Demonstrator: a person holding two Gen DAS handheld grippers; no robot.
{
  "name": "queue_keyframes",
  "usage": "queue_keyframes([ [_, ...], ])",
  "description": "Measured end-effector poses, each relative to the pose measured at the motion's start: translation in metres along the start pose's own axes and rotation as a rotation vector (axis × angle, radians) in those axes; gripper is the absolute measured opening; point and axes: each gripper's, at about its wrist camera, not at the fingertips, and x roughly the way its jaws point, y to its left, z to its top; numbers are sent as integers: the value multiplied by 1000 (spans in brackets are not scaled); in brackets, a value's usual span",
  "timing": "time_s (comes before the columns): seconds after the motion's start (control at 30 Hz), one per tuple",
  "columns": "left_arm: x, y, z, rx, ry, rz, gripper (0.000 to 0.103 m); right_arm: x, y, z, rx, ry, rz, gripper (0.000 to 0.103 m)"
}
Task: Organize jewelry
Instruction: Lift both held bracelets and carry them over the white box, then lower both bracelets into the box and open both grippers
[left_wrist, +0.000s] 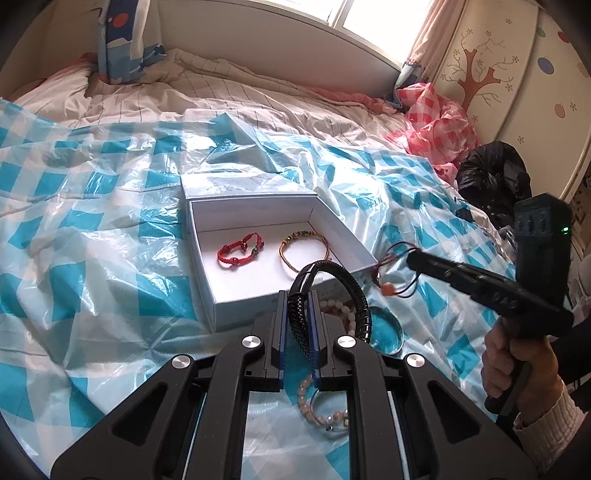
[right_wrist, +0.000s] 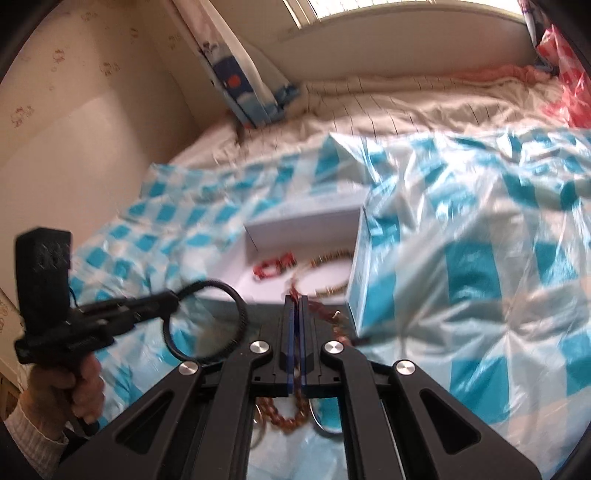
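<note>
Progress: red knotted cord bracelet and multicoloured woven cord bracelet in white cardboard box, frame centre | left gripper pinches black braided leather bracelet | right gripper pinches thin red cord necklace (blurred) | pale pink bead bracelets remain, lower centre.

- The bed carried a blue-checked plastic sheet.
- On it sat an open white box, beaded bracelets nearer.
</note>
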Motion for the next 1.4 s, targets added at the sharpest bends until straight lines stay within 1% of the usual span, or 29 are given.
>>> queue_keyframes([
  [0.13, 6, 3, 6, -22, -11, 2, 9, -3, 1, 13, 15, -37, 33, 3],
  [0.33, 18, 9, 18, -58, -27, 8, 9, 2, 1, 23, 24, -45, 73, 3],
  [0.7, 35, 23, 30, -120, -50, 32, 9, 25, 11, 44, -14, -48, 86, 3],
  [0.97, 46, 32, 34, -155, -56, 52, 9, 50, 10, 48, -13, -15, 85, 3],
  [1.07, 53, 32, 33, -151, -46, 71, 9, 58, 8, 47, -10, 0, 84, 3],
  [1.23, 63, 30, 30, -130, -19, 135, 10, 67, 5, 43, -1, 23, 87, 3],
  [1.33, 64, 30, 29, -125, -10, 147, 10, 73, 2, 40, -1, 44, 66, 3],
  [1.37, 64, 30, 28, -118, -7, 156, 10, 76, 0, 38, -4, 56, 45, 3],
  [1.4, 64, 29, 28, -111, -3, 167, 13, 79, -1, 37, -8, 69, 23, 3],
])
